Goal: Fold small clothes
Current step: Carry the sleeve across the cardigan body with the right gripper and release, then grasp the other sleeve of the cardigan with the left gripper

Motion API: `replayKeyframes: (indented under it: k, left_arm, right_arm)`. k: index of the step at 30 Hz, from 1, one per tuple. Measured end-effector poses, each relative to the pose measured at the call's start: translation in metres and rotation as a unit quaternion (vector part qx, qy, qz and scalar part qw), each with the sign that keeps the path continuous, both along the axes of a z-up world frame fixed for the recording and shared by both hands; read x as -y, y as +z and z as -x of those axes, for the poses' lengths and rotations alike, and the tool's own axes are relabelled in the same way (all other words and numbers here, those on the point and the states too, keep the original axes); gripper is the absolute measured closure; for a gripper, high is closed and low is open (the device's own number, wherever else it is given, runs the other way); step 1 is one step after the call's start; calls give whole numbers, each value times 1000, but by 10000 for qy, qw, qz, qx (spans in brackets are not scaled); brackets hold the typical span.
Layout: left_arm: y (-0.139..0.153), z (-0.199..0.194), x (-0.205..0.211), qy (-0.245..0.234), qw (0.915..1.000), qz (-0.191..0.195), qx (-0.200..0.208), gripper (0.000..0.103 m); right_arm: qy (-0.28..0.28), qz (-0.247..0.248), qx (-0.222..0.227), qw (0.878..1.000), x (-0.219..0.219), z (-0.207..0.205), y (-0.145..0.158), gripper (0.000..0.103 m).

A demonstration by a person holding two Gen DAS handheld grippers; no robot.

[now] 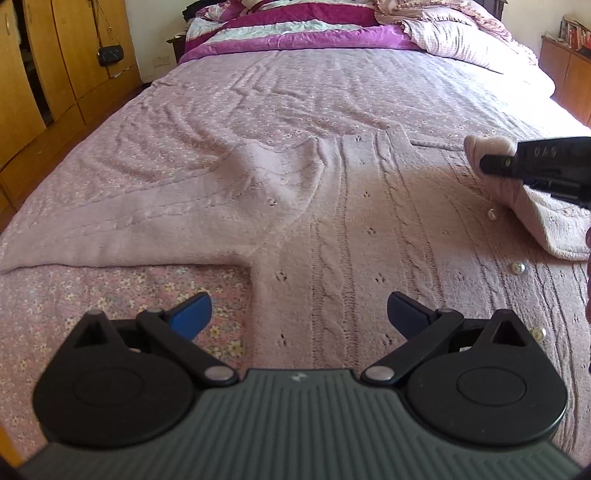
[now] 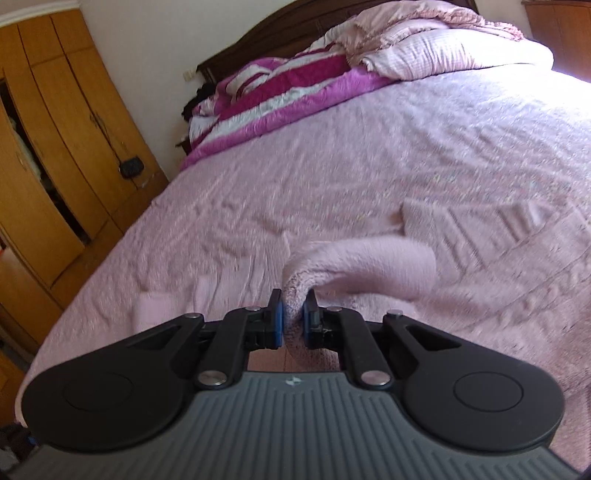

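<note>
A pale pink cable-knit cardigan (image 1: 369,206) with pearl buttons (image 1: 517,267) lies flat on the bed, one sleeve (image 1: 147,214) spread out to the left. My left gripper (image 1: 299,302) hovers open over the cardigan's near edge, nothing between its blue pads. My right gripper (image 2: 293,314) is shut on the cuff of the other sleeve (image 2: 369,266), which arcs up off the bed. In the left wrist view that right gripper (image 1: 491,162) enters from the right, with the pinched cuff (image 1: 487,144) over the cardigan's button side.
The floral pink bedspread (image 1: 147,295) covers the bed. Folded magenta and pink quilts (image 1: 295,29) pile at the headboard. A wooden wardrobe (image 1: 55,74) with a hanging black bag (image 1: 109,54) stands left. A low wooden cabinet (image 1: 569,74) is at the right.
</note>
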State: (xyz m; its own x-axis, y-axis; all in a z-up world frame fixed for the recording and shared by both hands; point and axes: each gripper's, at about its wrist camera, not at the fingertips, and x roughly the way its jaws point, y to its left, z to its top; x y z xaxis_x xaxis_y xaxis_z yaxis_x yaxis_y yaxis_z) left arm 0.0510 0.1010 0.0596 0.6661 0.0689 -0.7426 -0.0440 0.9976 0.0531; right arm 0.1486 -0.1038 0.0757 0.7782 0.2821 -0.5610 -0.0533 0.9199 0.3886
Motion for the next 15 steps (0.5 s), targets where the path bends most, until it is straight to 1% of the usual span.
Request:
replayKeyframes:
  k: [7,8,10,14,15]
  left_arm:
    - [-2,-4,0,-16,10000,-18,-25,0]
    - [-2,-5,1,-24,10000,-22,-22,0]
    - [-2,-5,2,-44,10000,-25,-12,0]
    - [-1,-5,5,-79,10000,-36,-4,0]
    - [-1,-6,6,-86,10000,-36,-2,0]
  right_arm:
    - [90,44,-200,9997,-1,-9,-12,90]
    - [114,29,-227,9997,-1,-9,-12,84]
    - [145,35,-214,9997,-1,-8,-13,79]
    - [230,158,-113,9995,-3,-2,-10,51]
    - [274,189,-63,9994,-4,0,-8,49]
